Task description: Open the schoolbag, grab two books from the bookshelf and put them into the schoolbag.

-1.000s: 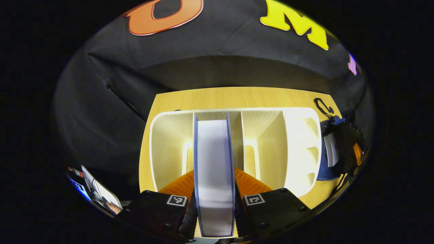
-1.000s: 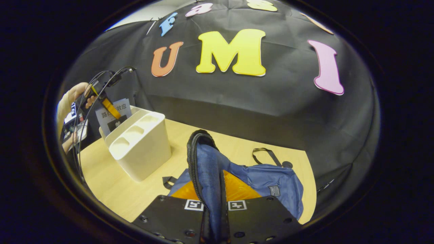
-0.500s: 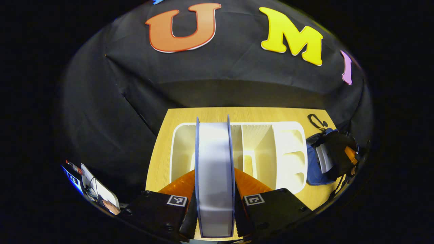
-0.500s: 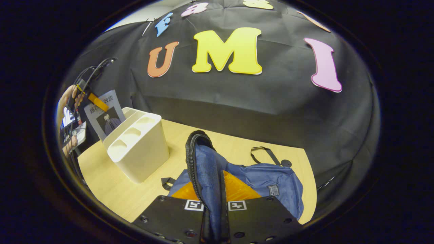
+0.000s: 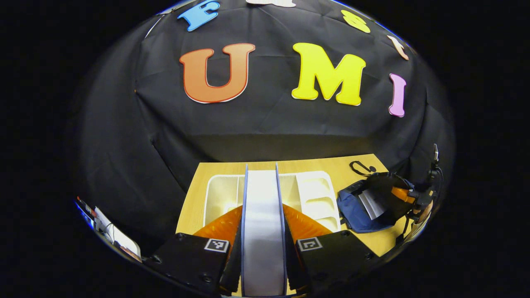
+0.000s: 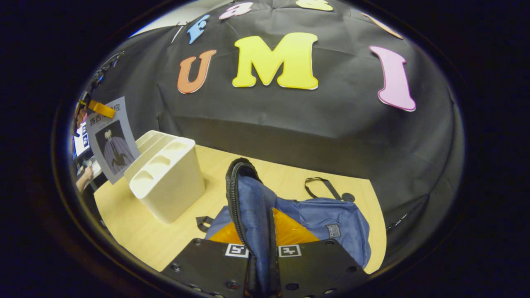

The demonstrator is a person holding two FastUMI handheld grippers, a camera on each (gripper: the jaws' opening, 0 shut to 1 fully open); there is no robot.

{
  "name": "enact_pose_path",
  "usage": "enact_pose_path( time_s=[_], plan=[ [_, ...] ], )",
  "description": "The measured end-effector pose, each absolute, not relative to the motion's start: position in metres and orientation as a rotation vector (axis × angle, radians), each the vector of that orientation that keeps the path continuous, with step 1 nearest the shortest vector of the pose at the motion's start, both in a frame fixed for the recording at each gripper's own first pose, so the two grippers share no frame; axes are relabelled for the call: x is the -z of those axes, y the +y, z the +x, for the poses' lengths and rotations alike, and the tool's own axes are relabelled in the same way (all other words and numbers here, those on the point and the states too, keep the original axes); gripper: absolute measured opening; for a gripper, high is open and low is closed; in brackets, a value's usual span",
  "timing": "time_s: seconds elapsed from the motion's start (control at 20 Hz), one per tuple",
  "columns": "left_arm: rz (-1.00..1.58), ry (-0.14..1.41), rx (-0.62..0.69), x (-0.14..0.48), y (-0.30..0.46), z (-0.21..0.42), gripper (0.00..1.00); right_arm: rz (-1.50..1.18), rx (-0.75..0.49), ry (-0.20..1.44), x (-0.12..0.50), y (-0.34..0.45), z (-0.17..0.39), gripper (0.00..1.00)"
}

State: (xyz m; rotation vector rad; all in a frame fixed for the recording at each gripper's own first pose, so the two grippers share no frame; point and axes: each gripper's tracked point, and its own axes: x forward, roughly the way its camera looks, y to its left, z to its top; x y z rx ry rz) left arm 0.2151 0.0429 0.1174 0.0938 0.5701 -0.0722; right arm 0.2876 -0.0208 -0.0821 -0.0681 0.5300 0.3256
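Left gripper view: your left gripper [image 5: 262,248] is clamped on a book [image 5: 262,215], one finger pressed against each cover, page edges facing the camera. The book stands upright above the white bookshelf [image 5: 314,196], which sits on the wooden tabletop [image 5: 194,198]. To the right of the bookshelf lies the blue schoolbag [image 5: 356,211], its mouth held open by your right gripper [image 5: 408,196]; something pale shows inside the opening.

Right gripper view: your right gripper [image 6: 261,265] is clamped on the zippered rim of the schoolbag [image 6: 327,219], both fingers pressing the blue fabric and lifting it upright. The rest of the bag lies slack on the tabletop [image 6: 140,231]. The bookshelf [image 6: 165,182] stands near the bag, to its left. Above and left of the bookshelf, the book [image 6: 112,140] hangs clear in the air, cover facing you, gripped at its top edge.
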Motion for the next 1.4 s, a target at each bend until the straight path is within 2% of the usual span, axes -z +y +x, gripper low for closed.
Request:
enact_pose_path(
  time_s=[0.3, 0.7, 0.9, 0.95, 1.0, 1.05, 1.1, 1.25, 1.4],
  plan=[
    [0.179, 0.508, 0.048, -0.152, 0.032, 0.171, 0.45, -0.059, -0.339, 0.534, 0.087, -0.018, 0.285, 0.08],
    [0.158, 0.529, 0.030, -0.161, -0.001, 0.091, 0.45, -0.084, -0.381, 0.547, 0.090, -0.015, 0.288, 0.08],
    [0.143, 0.540, 0.121, -0.139, -0.048, 0.059, 0.45, -0.063, -0.386, 0.554, 0.093, -0.013, 0.284, 0.07],
    [0.135, 0.543, 0.149, -0.131, -0.062, 0.055, 0.48, -0.061, -0.379, 0.553, 0.093, -0.015, 0.284, 0.07],
    [0.129, 0.540, 0.180, -0.126, -0.077, 0.055, 0.45, -0.053, -0.371, 0.548, 0.092, -0.016, 0.283, 0.07],
    [0.117, 0.532, 0.213, -0.123, -0.093, 0.058, 0.48, -0.042, -0.360, 0.536, 0.090, -0.017, 0.284, 0.08],
    [0.089, 0.522, 0.243, -0.121, -0.110, 0.063, 0.45, -0.037, -0.347, 0.528, 0.089, -0.020, 0.283, 0.08],
    [-0.083, 0.513, 0.385, -0.108, -0.171, 0.084, 0.45, 0.000, -0.319, 0.539, 0.089, -0.024, 0.282, 0.08],
    [-0.229, 0.537, 0.465, -0.096, -0.208, 0.118, 0.46, 0.026, -0.279, 0.541, 0.085, -0.036, 0.287, 0.08]
  ],
)
